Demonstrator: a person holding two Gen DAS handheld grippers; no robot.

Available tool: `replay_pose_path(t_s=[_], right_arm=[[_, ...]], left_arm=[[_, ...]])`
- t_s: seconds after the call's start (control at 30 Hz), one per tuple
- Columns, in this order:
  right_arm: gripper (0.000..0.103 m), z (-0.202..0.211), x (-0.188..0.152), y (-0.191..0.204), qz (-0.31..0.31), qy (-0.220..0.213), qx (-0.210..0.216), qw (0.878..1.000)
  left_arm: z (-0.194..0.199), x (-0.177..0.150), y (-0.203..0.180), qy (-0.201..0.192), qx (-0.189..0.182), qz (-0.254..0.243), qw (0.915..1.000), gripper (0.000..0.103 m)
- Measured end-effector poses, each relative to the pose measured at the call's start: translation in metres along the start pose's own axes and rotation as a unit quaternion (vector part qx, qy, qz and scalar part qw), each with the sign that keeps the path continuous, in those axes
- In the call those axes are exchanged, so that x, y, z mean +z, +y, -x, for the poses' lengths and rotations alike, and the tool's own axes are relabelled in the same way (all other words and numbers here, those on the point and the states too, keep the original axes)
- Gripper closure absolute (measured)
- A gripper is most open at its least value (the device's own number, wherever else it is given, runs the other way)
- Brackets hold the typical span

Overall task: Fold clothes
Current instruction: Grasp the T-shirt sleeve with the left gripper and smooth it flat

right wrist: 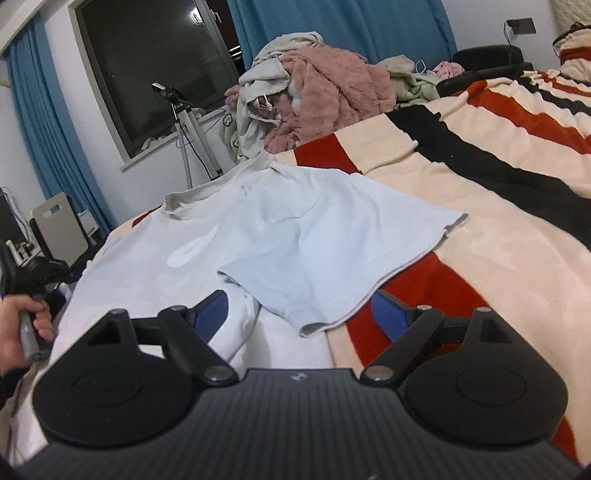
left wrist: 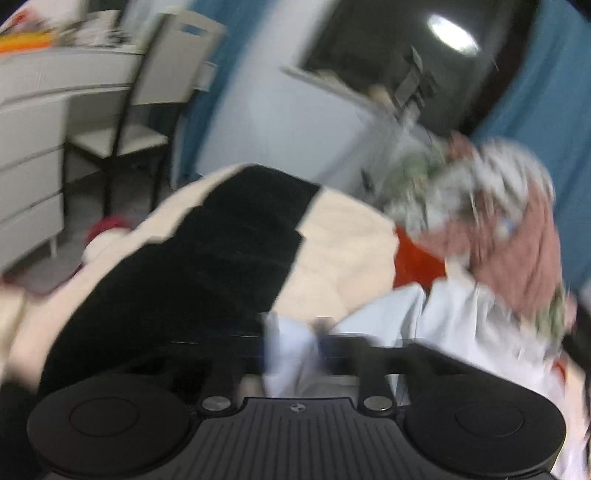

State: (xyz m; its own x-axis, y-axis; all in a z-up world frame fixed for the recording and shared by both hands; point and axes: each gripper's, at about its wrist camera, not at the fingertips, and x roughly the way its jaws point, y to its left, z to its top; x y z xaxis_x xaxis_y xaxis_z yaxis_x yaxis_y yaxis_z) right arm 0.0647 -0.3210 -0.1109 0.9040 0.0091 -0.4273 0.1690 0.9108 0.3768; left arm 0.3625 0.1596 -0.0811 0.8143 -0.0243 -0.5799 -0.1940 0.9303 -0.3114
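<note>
My left hand-held gripper (left wrist: 295, 341) is clamped tight on a pinch of the pale blue T-shirt (right wrist: 288, 236); in its own blurred view a tuft of that cloth bunches between the closed jaws, because I need a firm hold on one edge before I can carry it across for a fold; exactly which edge I have I cannot tell, though in the right wrist view my hand (right wrist: 22, 325) and that tool sit off to the left of the shirt's lower half.

My right hand-held gripper (right wrist: 301, 308) stands wide open and holds nothing; its blue pads (right wrist: 212, 308) straddle the near corner of the shirt, just ahead of me and slightly below; I judge it is placed there so that it can close on that hem.

The shirt lies spread on the striped blanket (right wrist: 480, 177) of the bed directly in front of the right tool, collar away from me; its right sleeve and side are laid over the chest, so one fold looks made; the flat bed gives me a broad surface to keep the cloth smooth.

Beyond the shirt, farther from me, the heap of unfolded clothes (right wrist: 317, 85) waits against the blue curtain (right wrist: 332, 22), kept clear of the working patch so nothing tangles.

With only one corner gripped, the thin cotton could drag and wrinkle; I would want both holds before lifting.
</note>
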Motion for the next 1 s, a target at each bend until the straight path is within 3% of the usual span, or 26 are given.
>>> replay_pose_path(t_s=[0.1, 0.23, 0.33, 0.5, 0.6, 0.7, 0.83, 1.0], right_arm=[[0.017, -0.003, 0.001, 0.007, 0.017, -0.013, -0.005, 1.0], [0.017, -0.008, 0.001, 0.014, 0.044, -0.021, -0.006, 0.999], [0.017, -0.012, 0.001, 0.013, 0.046, -0.018, -0.011, 0.999], [0.017, -0.011, 0.001, 0.01, 0.042, -0.017, -0.012, 0.999], [0.017, -0.008, 0.001, 0.011, 0.043, -0.02, -0.007, 0.999], [0.017, -0.004, 0.001, 0.012, 0.04, -0.021, -0.002, 0.999], [0.017, 0.003, 0.004, 0.011, 0.03, -0.027, 0.004, 0.999], [0.017, 0.009, 0.004, 0.011, 0.027, -0.024, 0.009, 0.999]], left_arm=[[-0.012, 0.041, -0.015, 0.004, 0.028, -0.055, 0.9981, 0.099], [-0.025, 0.097, -0.032, -0.038, 0.126, -0.096, 0.9867, 0.099], [-0.042, 0.109, -0.031, -0.038, 0.167, -0.099, 0.9802, 0.094], [-0.032, 0.096, -0.001, -0.036, 0.143, -0.054, 0.9876, 0.058], [-0.004, 0.078, 0.031, -0.027, 0.09, 0.026, 0.9952, 0.055], [0.029, 0.049, 0.059, -0.01, 0.036, 0.097, 0.9946, 0.057], [0.06, 0.0, 0.08, 0.029, -0.005, 0.122, 0.9921, 0.067], [0.071, -0.033, 0.086, 0.01, -0.022, 0.144, 0.9893, 0.071]])
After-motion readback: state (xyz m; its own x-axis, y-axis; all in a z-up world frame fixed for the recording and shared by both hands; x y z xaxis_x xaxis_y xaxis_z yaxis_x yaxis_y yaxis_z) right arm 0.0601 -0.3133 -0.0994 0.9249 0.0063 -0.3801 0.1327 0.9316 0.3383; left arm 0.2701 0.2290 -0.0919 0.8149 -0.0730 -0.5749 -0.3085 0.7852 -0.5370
